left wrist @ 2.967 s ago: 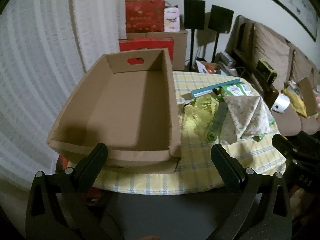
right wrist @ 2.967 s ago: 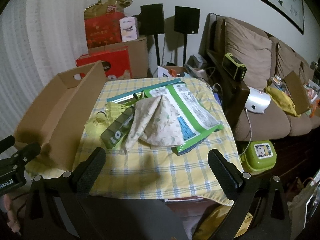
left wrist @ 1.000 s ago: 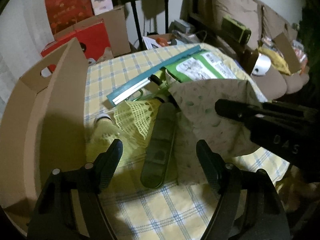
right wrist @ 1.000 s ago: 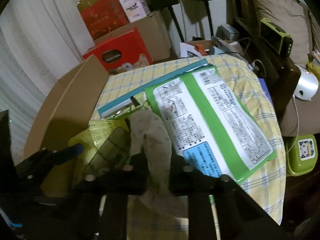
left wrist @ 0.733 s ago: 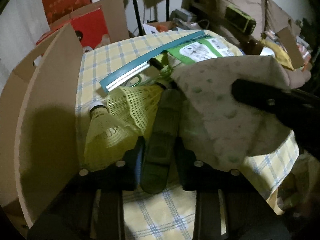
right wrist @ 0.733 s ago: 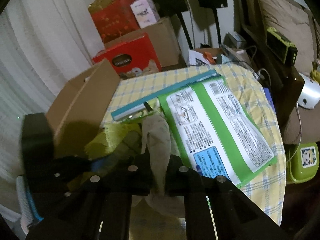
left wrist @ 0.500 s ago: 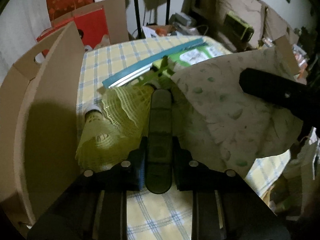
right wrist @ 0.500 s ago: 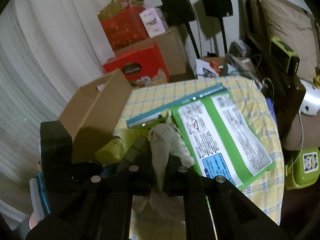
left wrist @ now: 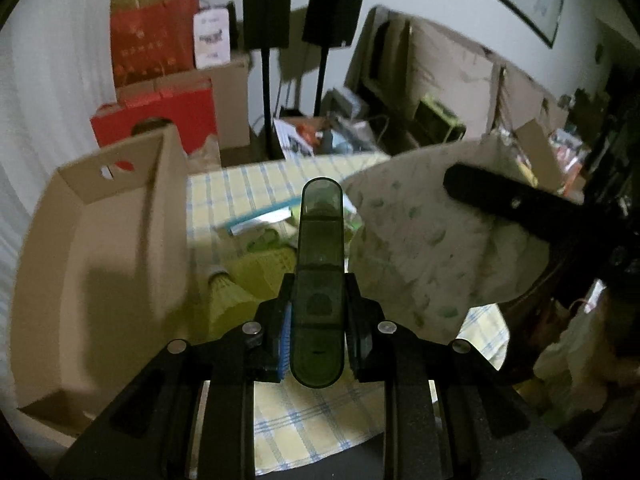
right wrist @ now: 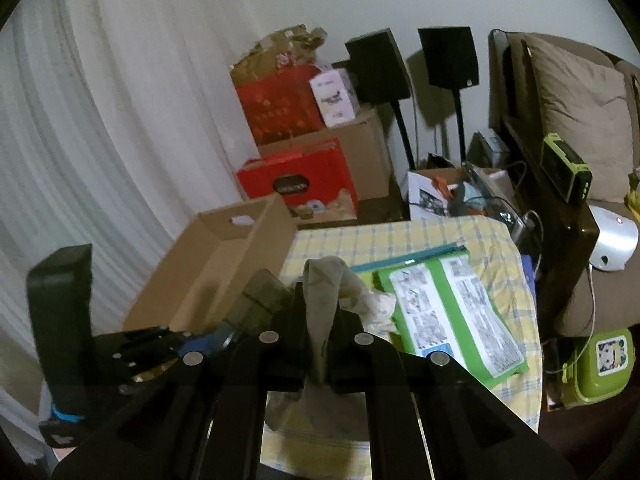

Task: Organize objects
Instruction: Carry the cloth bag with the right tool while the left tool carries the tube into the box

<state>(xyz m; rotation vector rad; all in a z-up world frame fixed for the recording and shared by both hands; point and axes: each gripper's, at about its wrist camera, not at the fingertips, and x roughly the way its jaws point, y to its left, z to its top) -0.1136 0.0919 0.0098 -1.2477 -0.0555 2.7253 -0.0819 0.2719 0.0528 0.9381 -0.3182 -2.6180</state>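
My left gripper (left wrist: 318, 304) is shut on a long dark green translucent case (left wrist: 320, 264) and holds it lifted above the table, pointing away from me. My right gripper (right wrist: 318, 320) is shut on a pale leaf-patterned cloth (right wrist: 324, 292), also lifted; the cloth hangs wide in the left wrist view (left wrist: 420, 240). An open cardboard box (left wrist: 108, 248) stands on the left of the table, and it also shows in the right wrist view (right wrist: 224, 264). Yellow net shuttlecocks (left wrist: 240, 280) lie on the checked tablecloth beside the box.
A green and white printed packet (right wrist: 452, 312) and a teal folder (right wrist: 408, 261) lie on the table (right wrist: 400, 236). Red boxes (right wrist: 296, 176), brown cartons and two black speaker stands (right wrist: 396, 116) are behind. A sofa (right wrist: 576, 120) is at the right, a green lunch box (right wrist: 600, 360) below it.
Both grippers closed, left on the green case and right on the cloth, then lifted them off the table. Both have risen and pulled back; the shuttlecocks stay on the cloth.
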